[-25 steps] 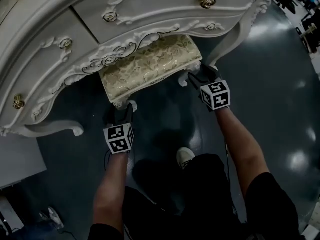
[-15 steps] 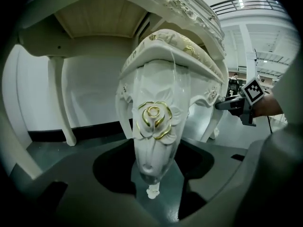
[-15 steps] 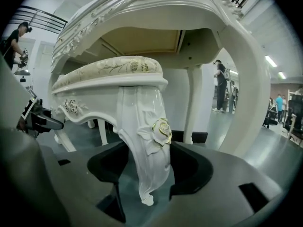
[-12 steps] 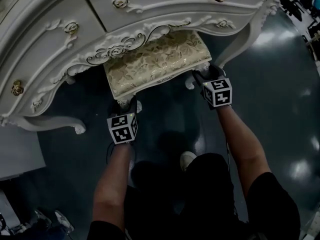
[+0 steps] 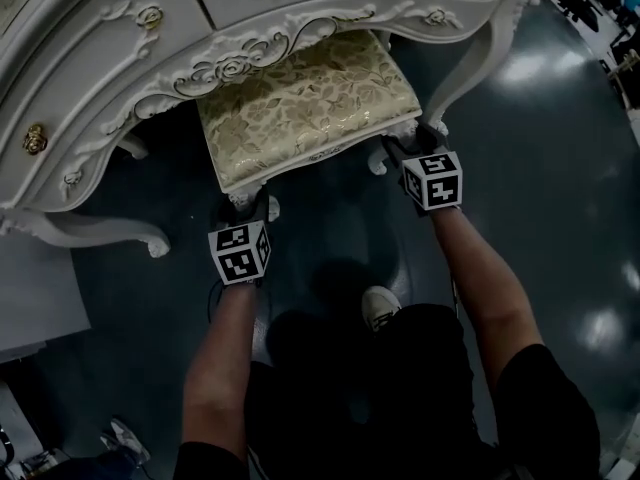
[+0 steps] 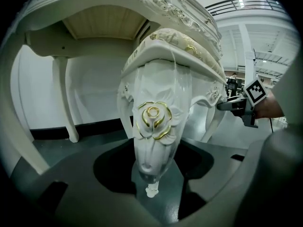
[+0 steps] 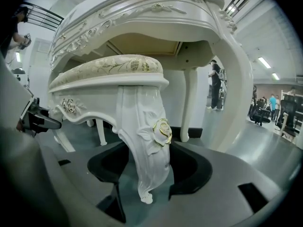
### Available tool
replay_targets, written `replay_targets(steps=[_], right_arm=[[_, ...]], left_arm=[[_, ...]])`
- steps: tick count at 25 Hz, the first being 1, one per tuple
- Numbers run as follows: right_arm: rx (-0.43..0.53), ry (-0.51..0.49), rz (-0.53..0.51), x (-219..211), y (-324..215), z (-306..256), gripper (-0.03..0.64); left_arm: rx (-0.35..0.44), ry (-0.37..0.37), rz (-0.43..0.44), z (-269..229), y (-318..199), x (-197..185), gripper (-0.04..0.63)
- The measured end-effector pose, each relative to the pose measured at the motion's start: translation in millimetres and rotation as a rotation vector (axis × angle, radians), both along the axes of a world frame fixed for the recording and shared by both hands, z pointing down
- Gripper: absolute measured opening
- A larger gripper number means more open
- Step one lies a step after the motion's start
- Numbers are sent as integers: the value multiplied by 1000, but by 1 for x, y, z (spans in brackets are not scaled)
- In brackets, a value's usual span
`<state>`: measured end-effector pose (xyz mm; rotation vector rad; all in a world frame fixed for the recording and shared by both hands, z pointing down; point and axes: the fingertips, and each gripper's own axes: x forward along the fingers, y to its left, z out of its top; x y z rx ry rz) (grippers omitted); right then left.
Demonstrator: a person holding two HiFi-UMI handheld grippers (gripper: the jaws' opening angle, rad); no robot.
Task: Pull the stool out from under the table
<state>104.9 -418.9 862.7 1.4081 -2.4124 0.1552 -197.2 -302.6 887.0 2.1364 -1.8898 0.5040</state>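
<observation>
Though spread wide, closes on the left front leg of the stool with the left claw; jaws just been closing, leg lodged between them, foot tip showing in the gap. Leg white and carved, with a gold-edged rose at the knee.

Right claw: likewise wide, clamped round the right front leg. Same white carving, with a gold rose on the side turned to the right of the right gripper view.

Behind the claws, in the head view: left marker cube and right marker cube, each on the end of a bare forearm. Each claw also in sight at the edge of the other's view, low at the far front corner of the stool.

Stool: stands on the floor with the rear of its seat under the carved apron of the desk and most of the cushion out in the open. Cushion cream with a gold leaf pattern; frame white and moulded.

Desk: white and ornate, with scrolled relief along the apron and drawers with gold knobs. Curved desk leg just beside the right claw.

Floor: dark and glossy, with bright patches of reflected light.

Low in the head view: one pale shoe between the forearms.

Background of the right gripper view: people standing in a bright hall.
</observation>
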Motion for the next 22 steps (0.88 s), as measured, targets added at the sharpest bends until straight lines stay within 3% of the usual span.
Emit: replay_targets(steps=[9, 15, 22], right_arm=[[-49, 29, 25, 8, 56, 1, 288], [-125, 64, 63, 5, 16, -10, 287], [-129, 69, 91, 8, 13, -8, 288]], left_arm=[[-42, 17, 37, 2, 51, 6, 252], [-99, 39, 80, -8, -3, -1, 252], [-97, 41, 121, -7, -11, 1, 252]])
